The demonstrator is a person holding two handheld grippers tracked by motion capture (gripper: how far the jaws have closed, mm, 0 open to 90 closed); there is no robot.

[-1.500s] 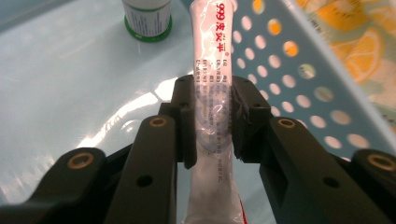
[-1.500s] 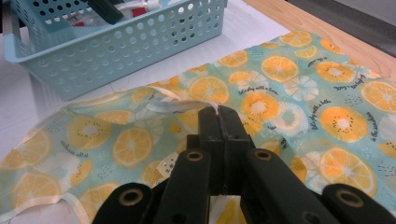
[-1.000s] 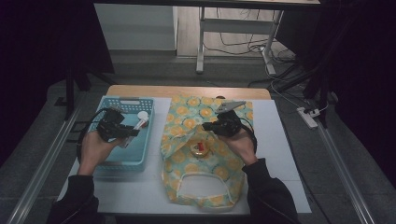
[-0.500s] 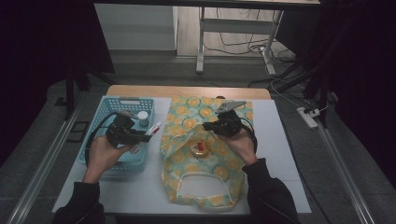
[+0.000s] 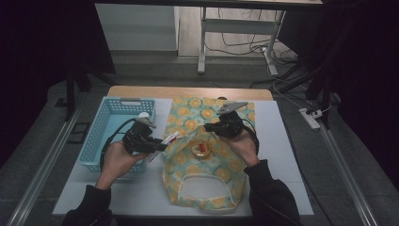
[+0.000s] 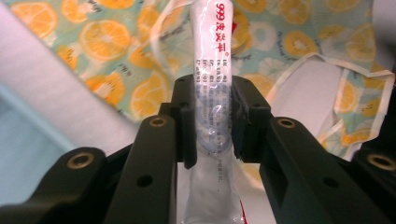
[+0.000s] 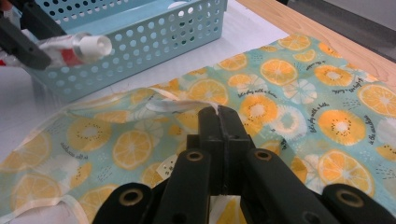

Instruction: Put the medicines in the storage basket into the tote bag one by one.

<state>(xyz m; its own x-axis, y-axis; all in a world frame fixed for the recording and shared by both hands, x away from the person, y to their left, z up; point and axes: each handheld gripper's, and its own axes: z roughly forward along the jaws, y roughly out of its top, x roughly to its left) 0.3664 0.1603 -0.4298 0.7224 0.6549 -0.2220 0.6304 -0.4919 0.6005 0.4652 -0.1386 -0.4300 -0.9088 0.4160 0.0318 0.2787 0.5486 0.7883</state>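
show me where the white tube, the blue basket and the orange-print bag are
white tube (image 6: 211,93), left gripper view, printed body between the jaws.
blue basket (image 5: 99,126), high view, left wall.
orange-print bag (image 7: 299,88), right gripper view, flat cloth.

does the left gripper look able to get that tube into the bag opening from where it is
Probably yes. The left gripper holds the tube with its cap end pointing at the fruit-print bag, and the right gripper is pinching the bag's edge up. Nothing visibly stands between tube and opening.
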